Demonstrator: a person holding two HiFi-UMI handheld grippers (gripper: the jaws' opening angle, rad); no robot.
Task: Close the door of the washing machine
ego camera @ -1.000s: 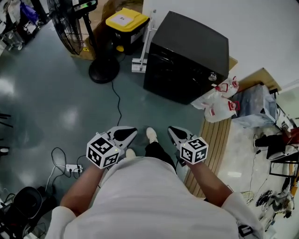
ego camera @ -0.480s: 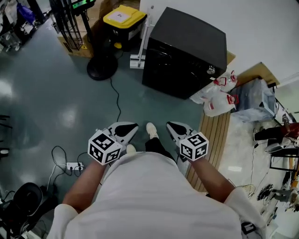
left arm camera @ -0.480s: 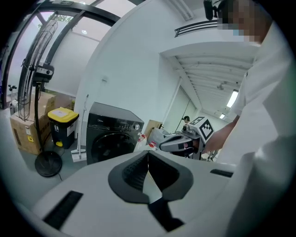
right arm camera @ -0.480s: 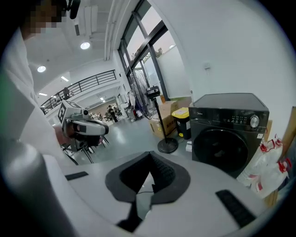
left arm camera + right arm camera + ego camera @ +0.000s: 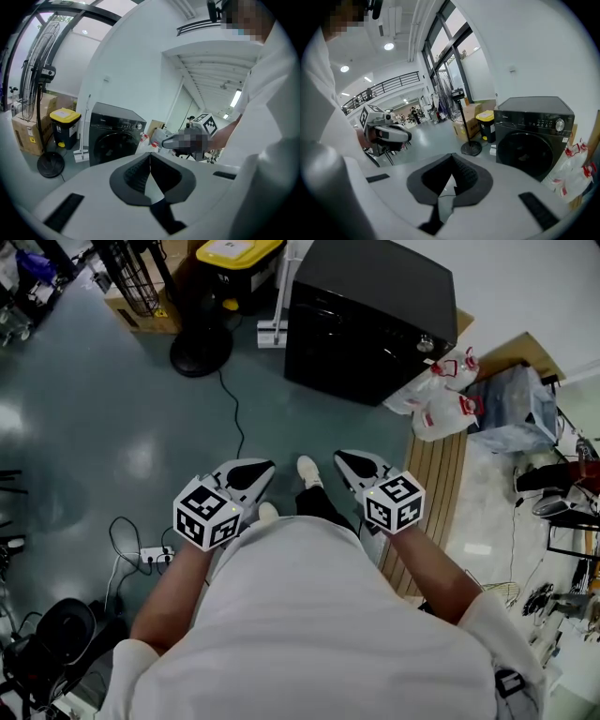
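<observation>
The left gripper and the right gripper are side by side, each with its jaws pressed together on nothing. The washing machine stands well apart ahead of them, at the far edge of the floor by the wall, its round door closed.

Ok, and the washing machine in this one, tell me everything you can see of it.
The washing machine is a black, boxy front-loader with a matte top and glossier front. Its round door sits flush with the front, apparently shut. A control strip with a silver dial runs above the door. It stands upright on the grey floor, back to the white wall. White bags lie beside its dial-side corner.
</observation>
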